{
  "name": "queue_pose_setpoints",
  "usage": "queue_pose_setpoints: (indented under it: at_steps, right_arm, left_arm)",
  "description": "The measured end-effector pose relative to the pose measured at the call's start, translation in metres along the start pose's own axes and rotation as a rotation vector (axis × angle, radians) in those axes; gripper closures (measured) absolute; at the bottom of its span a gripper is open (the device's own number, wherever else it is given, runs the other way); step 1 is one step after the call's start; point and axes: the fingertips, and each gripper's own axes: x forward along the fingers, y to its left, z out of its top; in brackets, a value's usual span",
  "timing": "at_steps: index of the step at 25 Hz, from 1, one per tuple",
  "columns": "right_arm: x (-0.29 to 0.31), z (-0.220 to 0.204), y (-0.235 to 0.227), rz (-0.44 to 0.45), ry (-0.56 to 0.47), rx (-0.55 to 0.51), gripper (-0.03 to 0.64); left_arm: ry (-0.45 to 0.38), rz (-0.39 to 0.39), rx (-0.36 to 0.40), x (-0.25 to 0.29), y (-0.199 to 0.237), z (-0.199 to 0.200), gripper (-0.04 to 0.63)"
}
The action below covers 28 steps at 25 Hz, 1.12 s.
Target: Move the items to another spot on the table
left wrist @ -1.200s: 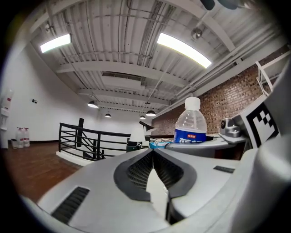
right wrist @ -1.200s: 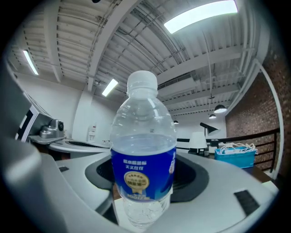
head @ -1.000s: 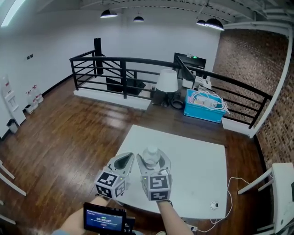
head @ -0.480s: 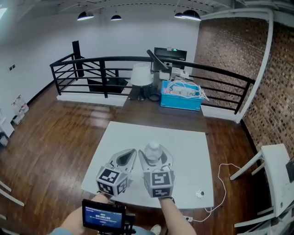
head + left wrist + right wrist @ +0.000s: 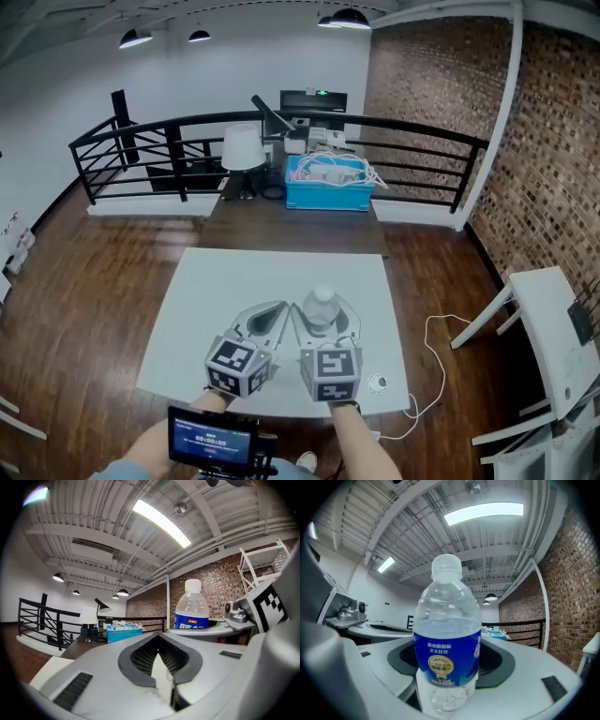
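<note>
A clear water bottle with a blue label and white cap stands upright between the jaws of my right gripper, which is shut on it. In the head view the water bottle is held above the white table, near its front right part. My left gripper hovers just left of the right one, its jaws closed together with nothing between them. The left gripper view shows the water bottle to the right, beyond the left gripper.
A small round object lies near the table's front right corner, with a white cable trailing over the wood floor. Behind the table stand a blue bin of cables, a lamp and a black railing. A white stand is at the right.
The head view has swung rightward, so the table and railing shifted left in frame. Both grippers keep the same stance, with the bottle still held in the right one.
</note>
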Motion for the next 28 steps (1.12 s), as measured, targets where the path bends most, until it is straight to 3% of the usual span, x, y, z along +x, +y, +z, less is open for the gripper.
queue_pose_setpoints:
  at_steps: [18,28]
  right_arm:
    - [-0.055,-0.031,-0.127,-0.136,0.042,-0.021,0.325]
    - [-0.064,-0.078,-0.161,-0.153,0.066,-0.036,0.324]
  left_arm:
    - [0.000,-0.121,-0.030,0.089,-0.101,-0.019,0.583]
    - [0.026,-0.112,-0.050,0.110,-0.123,-0.043,0.583]
